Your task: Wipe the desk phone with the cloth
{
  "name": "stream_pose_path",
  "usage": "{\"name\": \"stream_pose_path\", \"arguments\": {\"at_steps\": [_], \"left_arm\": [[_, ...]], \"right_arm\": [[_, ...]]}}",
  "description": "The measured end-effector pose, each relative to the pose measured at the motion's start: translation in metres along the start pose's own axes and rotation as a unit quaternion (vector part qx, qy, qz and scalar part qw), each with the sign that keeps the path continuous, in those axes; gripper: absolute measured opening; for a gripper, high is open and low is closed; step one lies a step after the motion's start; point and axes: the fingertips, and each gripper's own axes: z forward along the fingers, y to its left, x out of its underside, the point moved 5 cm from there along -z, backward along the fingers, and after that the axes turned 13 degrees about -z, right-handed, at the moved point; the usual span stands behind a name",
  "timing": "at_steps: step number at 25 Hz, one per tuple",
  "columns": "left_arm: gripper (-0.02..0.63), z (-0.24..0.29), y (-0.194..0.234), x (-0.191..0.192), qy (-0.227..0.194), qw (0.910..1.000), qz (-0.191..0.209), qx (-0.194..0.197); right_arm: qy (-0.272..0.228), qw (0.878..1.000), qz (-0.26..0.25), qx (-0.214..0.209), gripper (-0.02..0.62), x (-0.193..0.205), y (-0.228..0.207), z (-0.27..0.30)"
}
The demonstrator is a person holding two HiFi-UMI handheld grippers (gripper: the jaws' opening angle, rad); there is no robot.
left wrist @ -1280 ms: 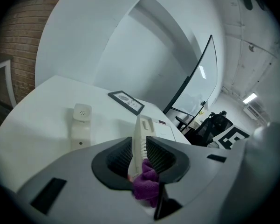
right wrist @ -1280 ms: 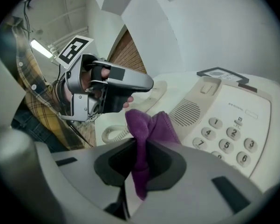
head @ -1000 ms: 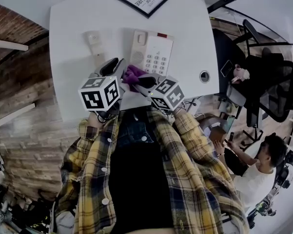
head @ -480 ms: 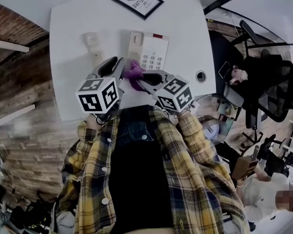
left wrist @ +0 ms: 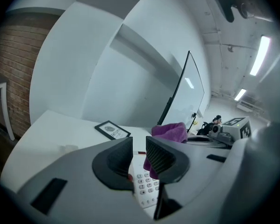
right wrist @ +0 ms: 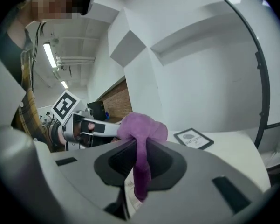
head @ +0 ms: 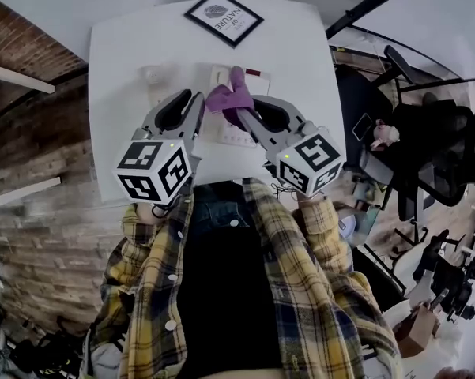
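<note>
Purple cloth [right wrist: 142, 127] pinched in right claw [right wrist: 139, 148], over the desk phone [left wrist: 143, 188].

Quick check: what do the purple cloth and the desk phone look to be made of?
The cloth looks like soft, fuzzy fabric, possibly microfibre: it bunches and hangs limp from the right gripper. The desk phone looks like hard, smooth off-white plastic, with moulded keys.

My head camera looks steeply down on the table [head: 120, 65]; both gripper views sit low behind my jaws, sharing its framed picture [head: 223, 18].
</note>
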Motion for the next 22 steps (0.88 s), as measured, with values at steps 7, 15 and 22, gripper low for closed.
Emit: {"name": "stream_pose_path", "arguments": {"at_steps": [7,15,22], "left_arm": [[0.064,-0.017,-0.041,-0.027,-0.038,0.9973,0.043,0.045],[0.028,-0.031,-0.064,-0.043,-0.073,0.9927,0.073,0.061],[0.018,-0.036,-0.078,-0.046,-0.091,0.9895,0.088,0.07]], "right_arm": [[-0.074,0.996,-0.041,0.04,0.06,-0.051,-0.002,-0.032],[-0.109,0.99,-0.063,0.055,0.06,-0.078,0.004,-0.054],[-0.11,0.99,-0.066,0.052,0.06,-0.078,0.005,-0.057]]}}
